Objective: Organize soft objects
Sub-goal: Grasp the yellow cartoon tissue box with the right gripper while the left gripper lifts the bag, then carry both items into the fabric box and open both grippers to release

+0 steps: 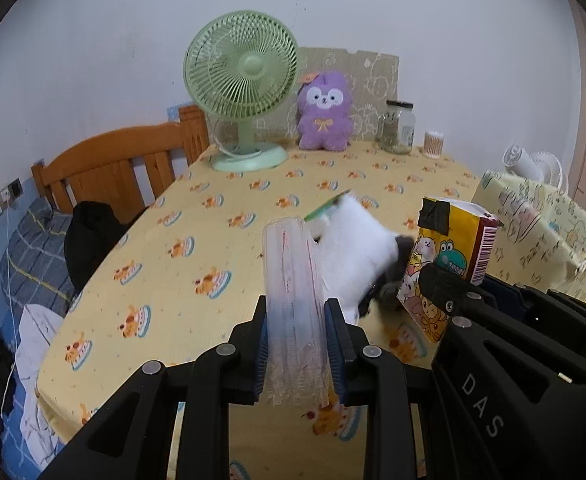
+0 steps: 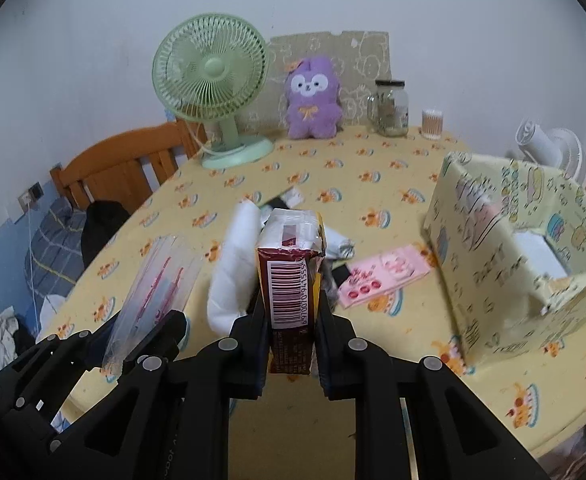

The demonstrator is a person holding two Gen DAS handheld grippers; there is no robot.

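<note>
left tongs (image 1: 299,344) – clamped on clear packet (image 1: 293,280) | right tongs (image 2: 291,344) – clamped on tissue pack (image 2: 289,276)

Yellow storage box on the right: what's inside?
Through its open top, the yellow patterned box shows one white block-like item lying low inside. The box walls hide the rest of the floor, so any other contents cannot be seen.

clear pouch (image 1: 295,304): glossy crinkled plastic | tissue pack (image 2: 291,276): shiny printed film | headboard (image 1: 113,164): varnished wood
</note>
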